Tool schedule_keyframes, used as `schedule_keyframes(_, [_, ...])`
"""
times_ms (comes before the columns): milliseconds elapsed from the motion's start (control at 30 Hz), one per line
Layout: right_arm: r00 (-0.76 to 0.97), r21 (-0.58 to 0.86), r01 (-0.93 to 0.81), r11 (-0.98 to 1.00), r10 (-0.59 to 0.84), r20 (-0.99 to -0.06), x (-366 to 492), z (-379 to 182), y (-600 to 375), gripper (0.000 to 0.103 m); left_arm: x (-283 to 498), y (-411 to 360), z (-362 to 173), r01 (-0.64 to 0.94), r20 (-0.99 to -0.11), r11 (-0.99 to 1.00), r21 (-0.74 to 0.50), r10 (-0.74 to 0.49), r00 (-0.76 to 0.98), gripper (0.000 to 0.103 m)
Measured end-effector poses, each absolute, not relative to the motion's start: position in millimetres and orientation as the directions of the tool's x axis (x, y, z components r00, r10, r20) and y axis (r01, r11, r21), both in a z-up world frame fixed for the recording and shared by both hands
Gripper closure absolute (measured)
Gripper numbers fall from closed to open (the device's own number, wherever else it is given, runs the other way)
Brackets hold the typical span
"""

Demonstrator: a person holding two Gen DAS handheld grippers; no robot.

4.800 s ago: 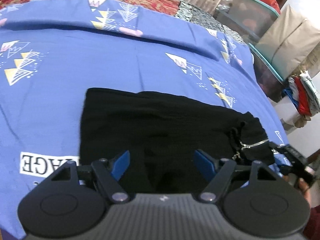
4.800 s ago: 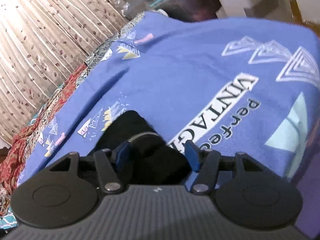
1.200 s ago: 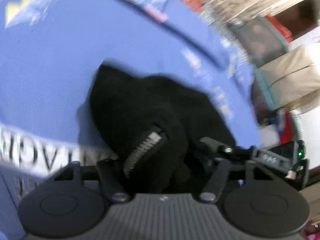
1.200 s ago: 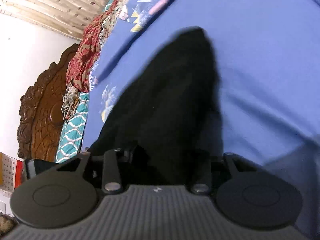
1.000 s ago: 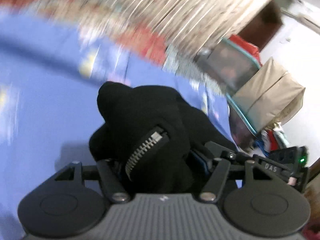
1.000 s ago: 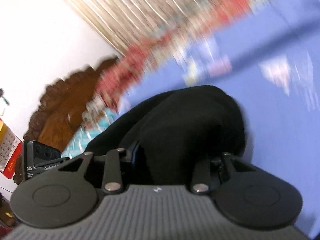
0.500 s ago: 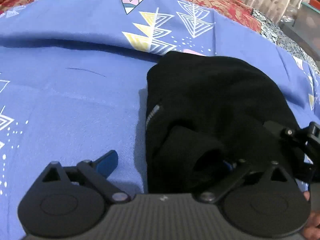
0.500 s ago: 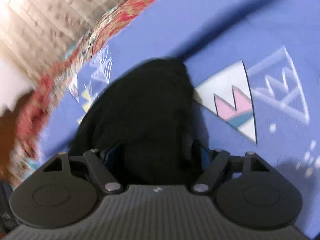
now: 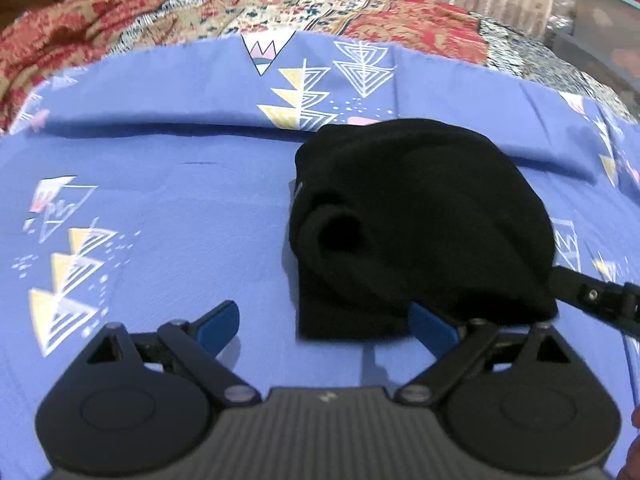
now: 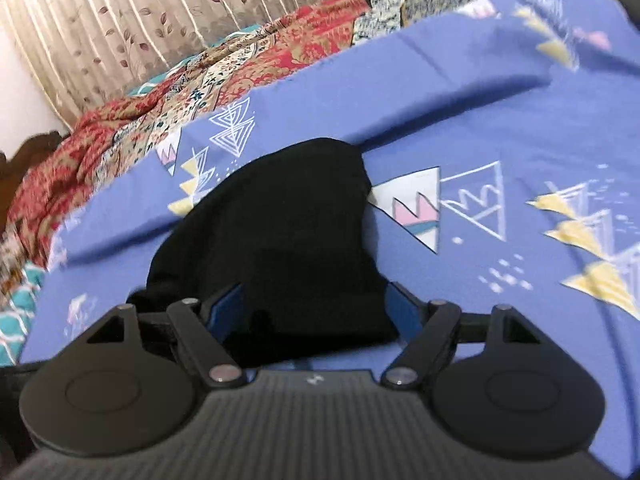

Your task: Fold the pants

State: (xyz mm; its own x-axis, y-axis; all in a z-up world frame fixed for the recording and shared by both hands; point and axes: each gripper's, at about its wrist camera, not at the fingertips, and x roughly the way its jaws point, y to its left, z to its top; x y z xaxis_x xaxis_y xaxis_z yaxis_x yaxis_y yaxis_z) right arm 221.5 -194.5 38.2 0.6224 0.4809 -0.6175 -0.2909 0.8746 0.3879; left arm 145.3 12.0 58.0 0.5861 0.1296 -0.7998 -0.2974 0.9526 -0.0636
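Left wrist view: our left gripper (image 9: 326, 326) is spread wide over the blue sheet (image 9: 168, 208), having let go of the one pair of black pants (image 9: 420, 216), now a soft bundle. Our right gripper (image 10: 314, 306) brackets it, fingers apart. Beyond, one red patterned quilt (image 9: 200, 12), pleated curtains (image 10: 120, 12).

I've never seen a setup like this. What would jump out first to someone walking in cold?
Most striking is the black pants, folded into a dark bundle on the blue patterned bedsheet, just right of center in the left view. In front of it sits the left gripper, its blue-tipped fingers spread open. In the right view, the right gripper frames the bundle's near edge with its fingers apart.
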Motion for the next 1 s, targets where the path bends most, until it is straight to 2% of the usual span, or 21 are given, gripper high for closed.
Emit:
schedule_keyframes(500, [0.637,0.331,-0.362,0.871,0.490,-0.595,120.9,57.0,-188.1,0.021,52.0,-22.4,84.4,-0.278,-0.793,0.960,-0.045,0.135,0.593,0.006])
schedule_keyframes(733, [0.614,0.357,-0.332,0.873,0.488,-0.620,76.1,42.8,-210.2,0.020,17.5,-28.9,80.0,-0.282,-0.814,0.955,-0.091,0.092,0.573,0.003])
schedule_keyframes(1000, [0.592,0.378,-0.268,0.886,0.462,-0.661,50.2,27.6,-226.0,0.018,-10.7,-43.1,65.2,-0.282,-0.828,0.959,-0.011,0.150,0.541,0.001])
